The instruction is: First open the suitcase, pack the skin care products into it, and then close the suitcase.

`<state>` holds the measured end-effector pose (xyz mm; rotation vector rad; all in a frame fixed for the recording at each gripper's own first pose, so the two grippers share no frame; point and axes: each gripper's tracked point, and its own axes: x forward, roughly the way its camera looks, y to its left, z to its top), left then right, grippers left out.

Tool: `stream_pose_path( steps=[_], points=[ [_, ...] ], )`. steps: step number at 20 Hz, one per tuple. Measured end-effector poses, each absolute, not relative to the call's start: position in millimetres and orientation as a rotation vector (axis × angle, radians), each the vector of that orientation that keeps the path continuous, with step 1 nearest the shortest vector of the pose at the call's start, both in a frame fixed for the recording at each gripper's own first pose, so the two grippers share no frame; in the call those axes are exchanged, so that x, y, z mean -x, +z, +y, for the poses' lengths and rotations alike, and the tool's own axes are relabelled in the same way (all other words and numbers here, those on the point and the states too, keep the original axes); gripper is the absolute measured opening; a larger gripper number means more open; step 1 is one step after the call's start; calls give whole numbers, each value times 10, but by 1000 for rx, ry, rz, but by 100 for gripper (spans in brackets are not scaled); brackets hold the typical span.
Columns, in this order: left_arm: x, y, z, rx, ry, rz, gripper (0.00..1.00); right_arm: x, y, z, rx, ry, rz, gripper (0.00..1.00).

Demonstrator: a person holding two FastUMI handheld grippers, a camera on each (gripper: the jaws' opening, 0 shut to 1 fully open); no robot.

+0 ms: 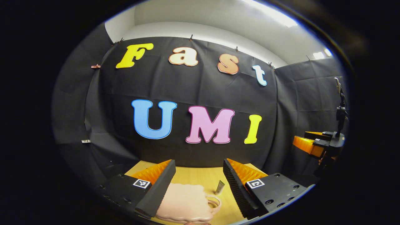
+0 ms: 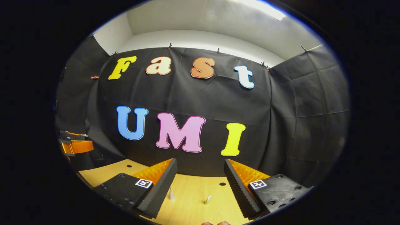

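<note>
In the left gripper view we see the left gripper [image 1: 198,175] spread wide and holding nothing above the light wooden table [image 1: 200,176]. Between its fingers lies the closed pale pink suitcase [image 1: 184,203], a small grey-green tube [image 1: 220,187] just beside its handle.

In the right gripper view the right gripper [image 2: 200,176] is likewise open and empty, with two small whitish bottles [image 2: 171,194] standing on the table beyond.

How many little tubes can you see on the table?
3, maybe. One tube stands beside the pink suitcase in the left gripper view. Two small ones stand between the fingers in the right gripper view. Views may overlap; others may be hidden.
</note>
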<state>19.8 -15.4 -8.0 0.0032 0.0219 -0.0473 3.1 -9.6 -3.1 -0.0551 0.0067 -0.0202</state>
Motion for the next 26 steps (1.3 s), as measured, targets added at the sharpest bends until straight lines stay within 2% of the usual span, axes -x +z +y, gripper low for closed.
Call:
stream_pose_path(
  steps=[6, 9, 11, 12, 14, 18, 22, 23, 26],
  points=[
    [-242, -195, -318, 10, -100, 54, 95, -22, -92, -165, 57, -49, 17, 94],
    [-280, -381, -406, 28, -137, 107, 96, -50, -92, -136, 51, -47, 16, 96],
    [-334, -547, -459, 29, -154, 154, 96, -75, -120, -99, 41, -34, 15, 98],
    [-367, -626, -496, 30, -163, 177, 96, -88, -122, -84, 38, -28, 12, 94],
    [-442, -864, -640, 32, -192, 245, 96, -109, -181, -87, 40, -20, 6, 98],
    [-712, -1424, -1016, 66, -245, 392, 96, -229, -347, -175, 6, 7, 27, 96],
    [-1136, -2248, -1215, 24, -174, 571, 96, -494, -615, -473, 1, 27, 47, 98],
    [-1206, -2465, -1227, 13, -143, 618, 96, -566, -677, -569, -3, 26, 51, 96],
    [-1372, -2963, -1409, 68, -95, 761, 97, -733, -900, -858, -46, 30, 93, 96]
  ],
)
